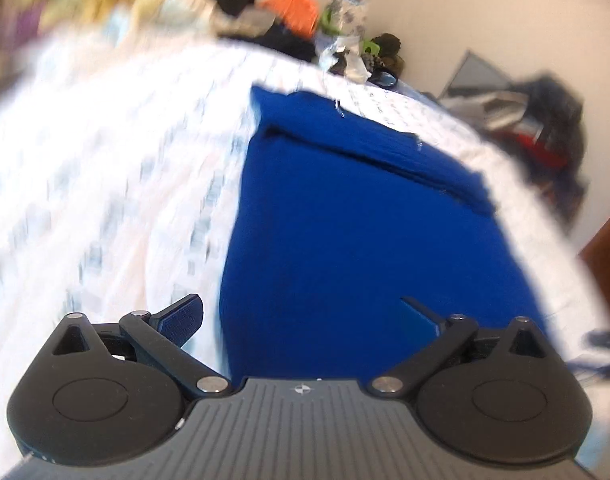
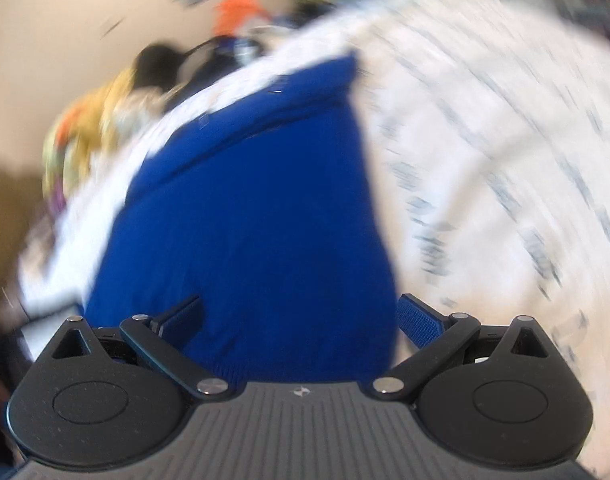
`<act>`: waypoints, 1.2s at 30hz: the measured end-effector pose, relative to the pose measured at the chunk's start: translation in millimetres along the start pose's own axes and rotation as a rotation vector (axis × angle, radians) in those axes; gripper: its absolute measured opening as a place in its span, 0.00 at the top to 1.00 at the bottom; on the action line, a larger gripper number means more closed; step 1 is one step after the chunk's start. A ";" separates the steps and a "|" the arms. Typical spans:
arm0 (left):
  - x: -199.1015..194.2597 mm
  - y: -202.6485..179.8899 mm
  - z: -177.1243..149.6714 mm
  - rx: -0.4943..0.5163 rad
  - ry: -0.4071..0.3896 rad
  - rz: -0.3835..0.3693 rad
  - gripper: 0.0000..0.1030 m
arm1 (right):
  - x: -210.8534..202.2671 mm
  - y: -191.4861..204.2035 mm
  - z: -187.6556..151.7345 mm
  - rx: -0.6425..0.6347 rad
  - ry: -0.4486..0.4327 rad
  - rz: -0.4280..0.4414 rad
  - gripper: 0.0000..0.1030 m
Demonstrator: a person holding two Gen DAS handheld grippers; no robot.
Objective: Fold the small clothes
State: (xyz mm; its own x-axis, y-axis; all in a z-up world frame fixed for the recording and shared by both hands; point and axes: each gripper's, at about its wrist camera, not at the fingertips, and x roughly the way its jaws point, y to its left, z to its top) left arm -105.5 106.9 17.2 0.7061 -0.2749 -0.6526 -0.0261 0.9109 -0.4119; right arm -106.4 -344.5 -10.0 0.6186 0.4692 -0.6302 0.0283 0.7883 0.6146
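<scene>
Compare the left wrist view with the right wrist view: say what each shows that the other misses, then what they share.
Only the left wrist view shows the dark heap of things against the wall at the right, and the left gripper, open. Only the right wrist view shows the right gripper, also open, and a brown surface at the far left. Both show the blue garment lying on the white patterned sheet, with an orange item in the clutter beyond it.
</scene>
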 end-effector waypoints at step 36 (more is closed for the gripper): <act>143.4 -11.4 261.0 -0.063 -0.066 -0.332 0.97 | 152.6 -12.4 252.7 0.229 -0.090 0.434 0.94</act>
State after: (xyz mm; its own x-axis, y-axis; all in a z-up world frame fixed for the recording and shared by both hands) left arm 180.8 137.4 94.3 0.7277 -0.5306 -0.4346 0.1703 0.7536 -0.6349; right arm 186.0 -383.2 6.1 0.6765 0.6907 -0.2557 -0.0813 0.4151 0.9061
